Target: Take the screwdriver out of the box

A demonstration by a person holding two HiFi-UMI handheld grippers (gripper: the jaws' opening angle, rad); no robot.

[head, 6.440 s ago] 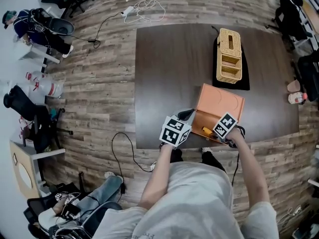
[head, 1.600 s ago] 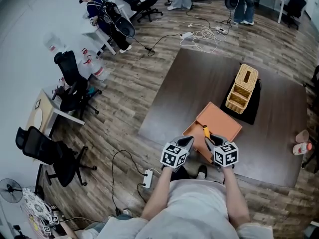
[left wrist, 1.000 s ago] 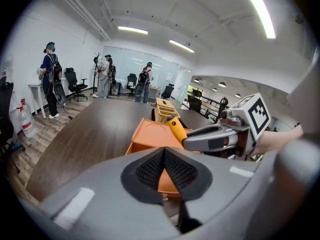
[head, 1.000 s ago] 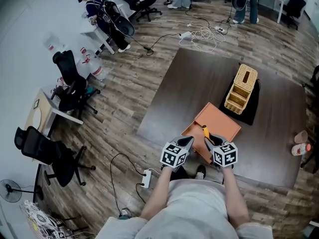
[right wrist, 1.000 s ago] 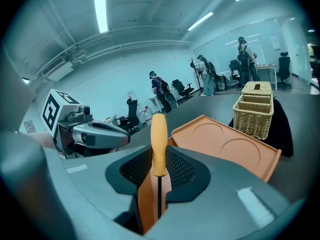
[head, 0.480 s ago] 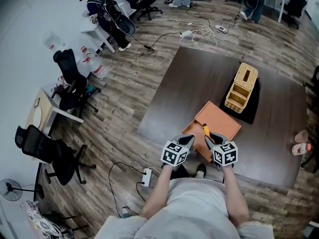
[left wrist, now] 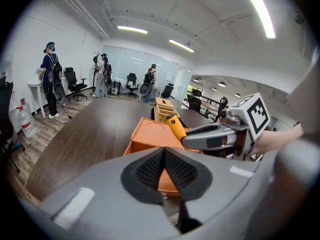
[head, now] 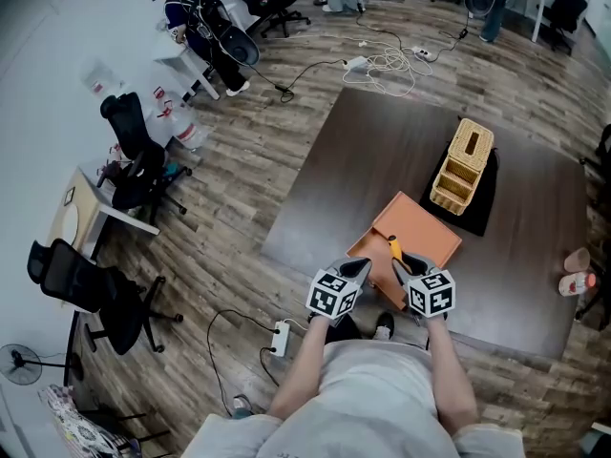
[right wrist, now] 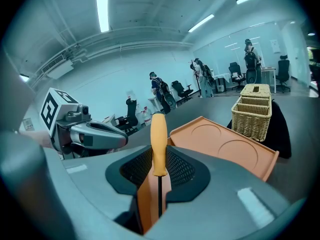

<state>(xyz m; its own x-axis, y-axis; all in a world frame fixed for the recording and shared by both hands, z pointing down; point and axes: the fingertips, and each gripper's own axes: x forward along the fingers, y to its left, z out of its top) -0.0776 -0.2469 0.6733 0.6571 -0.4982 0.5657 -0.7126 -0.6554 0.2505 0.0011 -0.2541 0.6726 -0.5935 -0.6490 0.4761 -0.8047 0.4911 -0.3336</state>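
At the table's near edge: an orange box [head: 420,241] lies on the dark table [head: 382,151] with its lid folded open away from the person. A wicker basket [head: 463,165] stands further back, well apart.
Screwdriver: its yellow handle [right wrist: 159,134] stands upright between the right gripper's pads, and the dark shaft runs down toward the gripper body. It sits over the near part of the box. No view shows whether the tip is clear of the box.
Right gripper [right wrist: 159,166]: pinches the screwdriver at the lower end of the handle, where it meets the shaft.
Left gripper [left wrist: 164,156]: its jaws are pressed together with nothing between them. It hovers just beside the box's near left side and does not appear to touch it.
Risk of slipping: the smooth, round handle is held only at its bottom end, so a quick or tilted lift could let it pivot or slide out and drop back into the box.
Risk of snagging: if the shaft is low inside, pulling sideways rather than upward could catch the tip on the box wall and twist the tool in the pads.
Risk to the box: nothing steadies it and it sits close to the table's edge, so a snag could drag it toward the person and off the table.
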